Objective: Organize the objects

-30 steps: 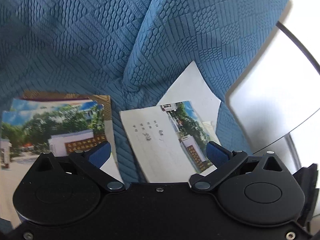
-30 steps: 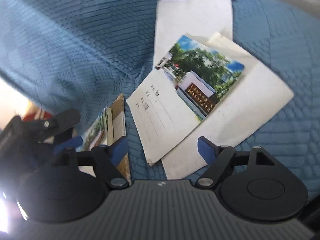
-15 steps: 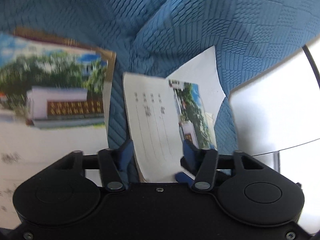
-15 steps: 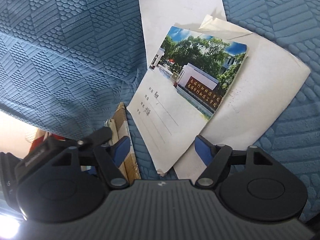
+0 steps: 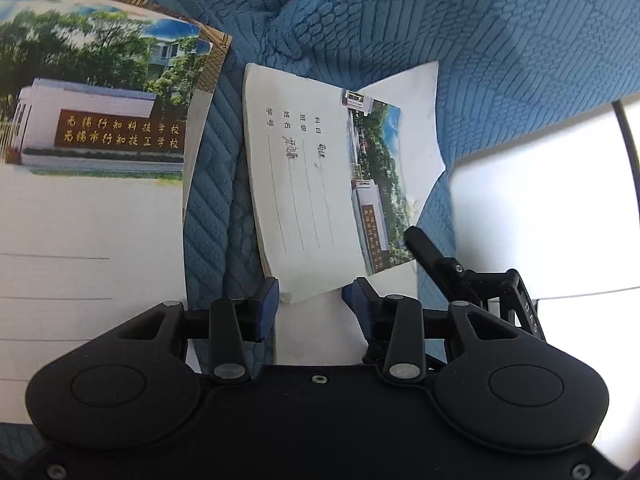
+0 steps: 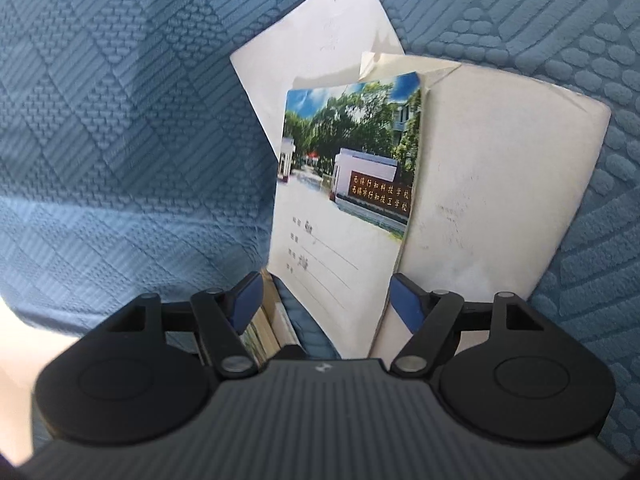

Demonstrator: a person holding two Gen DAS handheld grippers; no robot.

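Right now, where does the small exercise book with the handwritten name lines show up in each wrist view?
Left wrist view: the small exercise book lies at centre, photo edge to the right, its near corner between the left gripper fingers.
Right wrist view: it stands at centre, photo uppermost, near edge between the right gripper fingers.
Shared landmark: the white sheet poking out from under it, on the blue quilted cloth.

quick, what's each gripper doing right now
left gripper: open, jaws just closing around the notebook corner, pads not pressing.
right gripper: open, holding nothing.
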